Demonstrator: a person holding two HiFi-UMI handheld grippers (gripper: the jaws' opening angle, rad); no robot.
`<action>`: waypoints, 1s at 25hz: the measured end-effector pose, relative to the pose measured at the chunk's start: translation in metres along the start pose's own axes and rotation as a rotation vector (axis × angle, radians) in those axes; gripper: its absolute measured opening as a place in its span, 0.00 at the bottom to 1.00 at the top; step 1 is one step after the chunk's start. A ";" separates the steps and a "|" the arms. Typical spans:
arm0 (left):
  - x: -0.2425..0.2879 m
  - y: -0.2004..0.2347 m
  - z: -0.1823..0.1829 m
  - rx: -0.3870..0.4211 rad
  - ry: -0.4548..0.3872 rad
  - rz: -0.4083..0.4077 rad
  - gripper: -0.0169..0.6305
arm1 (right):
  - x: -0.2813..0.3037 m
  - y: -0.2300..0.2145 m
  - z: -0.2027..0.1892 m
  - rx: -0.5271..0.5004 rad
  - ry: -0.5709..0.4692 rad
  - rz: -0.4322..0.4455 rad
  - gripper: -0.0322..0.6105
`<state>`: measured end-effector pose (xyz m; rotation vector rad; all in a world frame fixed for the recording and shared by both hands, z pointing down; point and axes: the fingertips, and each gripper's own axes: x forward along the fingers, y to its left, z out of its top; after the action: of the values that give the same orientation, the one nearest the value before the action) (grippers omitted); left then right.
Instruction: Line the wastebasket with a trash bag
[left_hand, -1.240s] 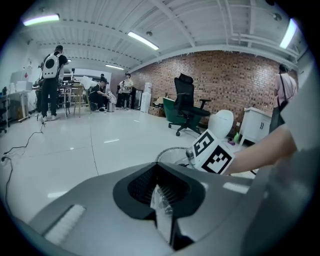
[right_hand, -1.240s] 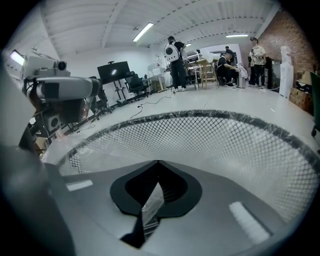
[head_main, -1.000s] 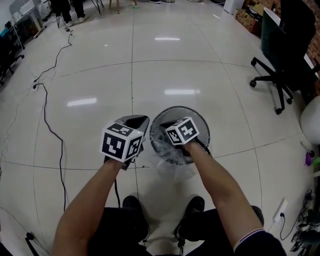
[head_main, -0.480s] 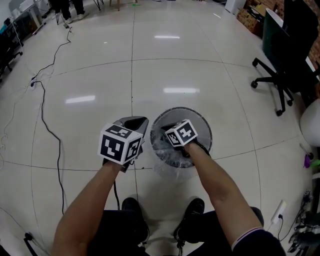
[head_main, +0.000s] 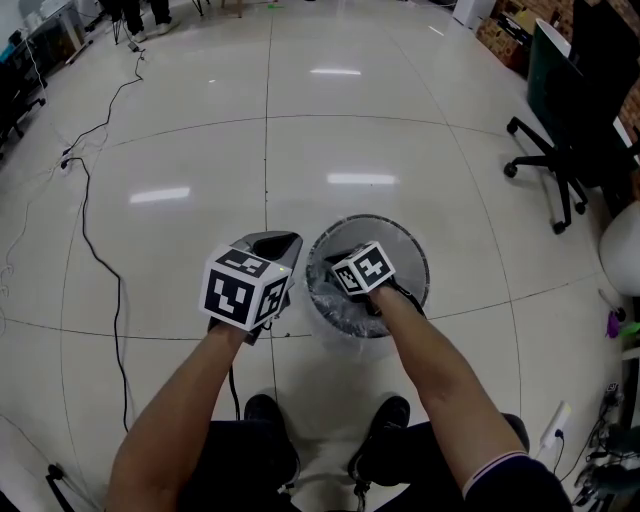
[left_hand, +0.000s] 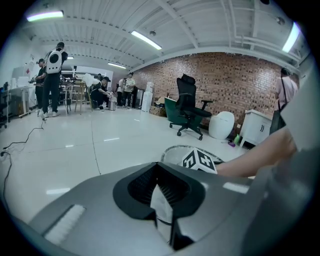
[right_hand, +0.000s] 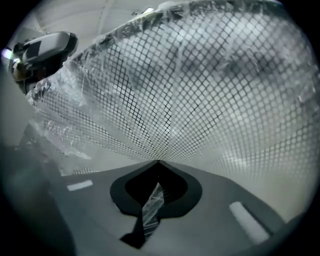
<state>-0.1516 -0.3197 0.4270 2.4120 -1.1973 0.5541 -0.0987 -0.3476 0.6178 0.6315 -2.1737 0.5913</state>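
Note:
A round wire-mesh wastebasket (head_main: 402, 234) stands on the tiled floor in the head view. Clear trash bag (head_main: 338, 312) film lies crumpled inside it. My right gripper (head_main: 340, 262) points down into the basket, shut on a crinkled strip of the bag (right_hand: 150, 210). In the right gripper view (right_hand: 158, 170) the mesh wall (right_hand: 210, 90) fills the picture, with film (right_hand: 52, 107) draped on its left. My left gripper (head_main: 278, 241) hangs just outside the left rim, jaws shut, and a pale strip of film shows between them in the left gripper view (left_hand: 157, 172). The basket rim (left_hand: 172, 150) shows beyond.
A black cable (head_main: 95, 250) snakes over the floor at the left. A black office chair (head_main: 565, 120) and a white rounded bin (head_main: 625, 250) stand at the right. My shoes (head_main: 268, 418) are just behind the basket. Several people (left_hand: 52, 70) stand far off.
My right gripper has sunk deeper into the basket with the bag. The film that spilled over the near rim has been drawn in. My left gripper has kept still.

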 end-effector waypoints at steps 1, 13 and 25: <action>0.000 0.001 0.000 -0.001 0.000 0.003 0.04 | 0.000 0.001 0.001 0.000 0.002 0.002 0.05; -0.005 0.004 0.002 -0.002 -0.006 0.005 0.04 | -0.006 0.003 0.004 0.005 0.017 0.002 0.05; -0.004 -0.002 0.002 0.006 0.002 0.005 0.04 | -0.026 0.001 -0.004 0.008 0.034 -0.021 0.05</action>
<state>-0.1518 -0.3170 0.4227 2.4137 -1.2023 0.5625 -0.0825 -0.3382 0.5995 0.6428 -2.1313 0.5957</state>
